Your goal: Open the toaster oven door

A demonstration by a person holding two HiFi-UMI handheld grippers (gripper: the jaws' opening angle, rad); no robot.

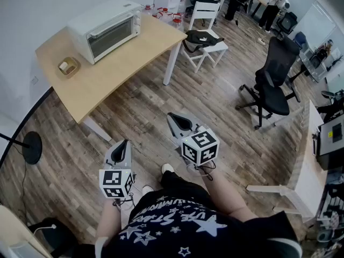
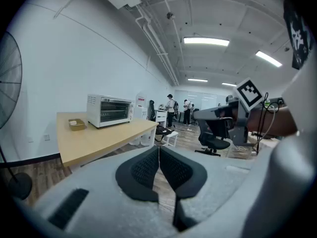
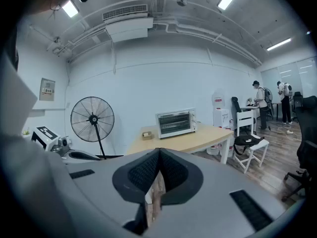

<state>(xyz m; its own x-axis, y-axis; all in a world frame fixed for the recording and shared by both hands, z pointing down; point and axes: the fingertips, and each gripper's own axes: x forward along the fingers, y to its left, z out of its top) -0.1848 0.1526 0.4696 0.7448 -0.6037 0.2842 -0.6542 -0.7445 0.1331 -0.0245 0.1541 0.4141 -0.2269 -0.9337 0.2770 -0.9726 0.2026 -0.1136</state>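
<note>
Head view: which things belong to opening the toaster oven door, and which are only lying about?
For the job: toaster oven, door, left gripper, right gripper.
Lying about: small tray, office chair, white chair, black bag, fan base.

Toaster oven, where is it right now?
Head view, upper left: the toaster oven stands on the wooden table by the white wall, door shut, with a small tray beside it toward the picture's left.

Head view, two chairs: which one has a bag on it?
The white chair by the table's far corner: a black bag lies on its seat. The black office chair carries none.
</note>
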